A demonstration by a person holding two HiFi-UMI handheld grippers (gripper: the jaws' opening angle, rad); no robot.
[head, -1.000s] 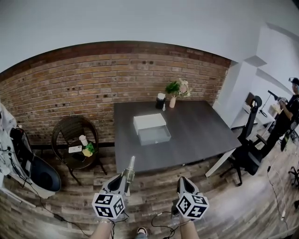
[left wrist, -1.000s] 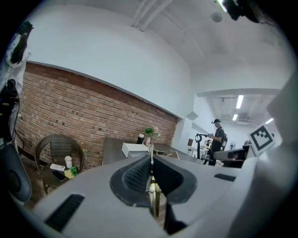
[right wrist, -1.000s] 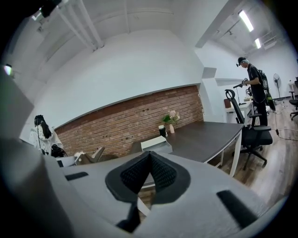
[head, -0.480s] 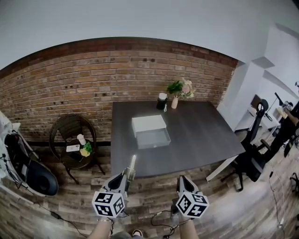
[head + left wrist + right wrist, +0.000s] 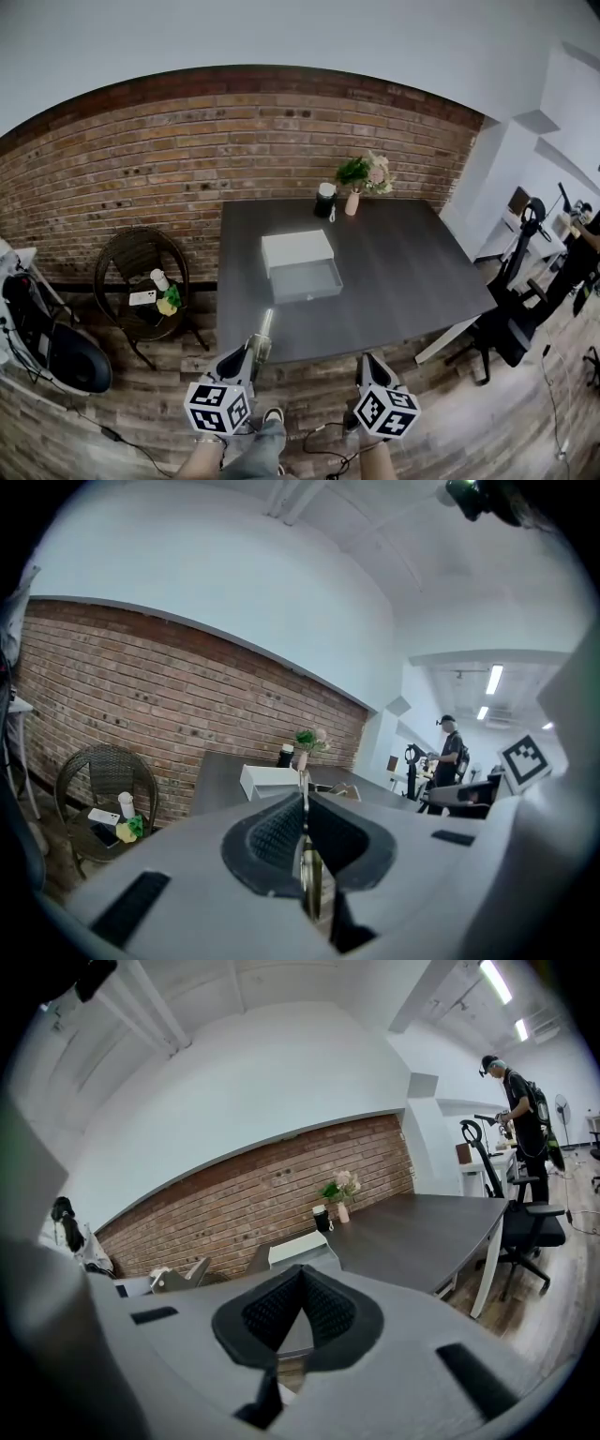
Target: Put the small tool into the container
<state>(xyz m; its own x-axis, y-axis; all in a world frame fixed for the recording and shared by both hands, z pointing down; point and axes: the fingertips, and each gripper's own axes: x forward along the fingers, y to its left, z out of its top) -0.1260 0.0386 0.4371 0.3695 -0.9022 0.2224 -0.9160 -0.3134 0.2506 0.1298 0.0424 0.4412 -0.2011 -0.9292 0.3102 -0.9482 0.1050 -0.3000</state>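
Observation:
A white container with an open drawer sits on the dark grey table. My left gripper hovers over the wooden floor just short of the table's near edge, shut on a slim metal tool that points toward the container. In the left gripper view the tool stands clamped between the ribbed pads, with the container far beyond. My right gripper is alongside, shut with nothing in it; in the right gripper view its pads meet below the distant container.
A flower vase and a black cup stand at the table's far edge by the brick wall. A wicker chair holding small items is at the left. An office chair and a person are at the right.
The table and container have drifted slightly nearer and leftward in the head view. A leg and shoe now show at the bottom. Both grippers keep their grip and place.

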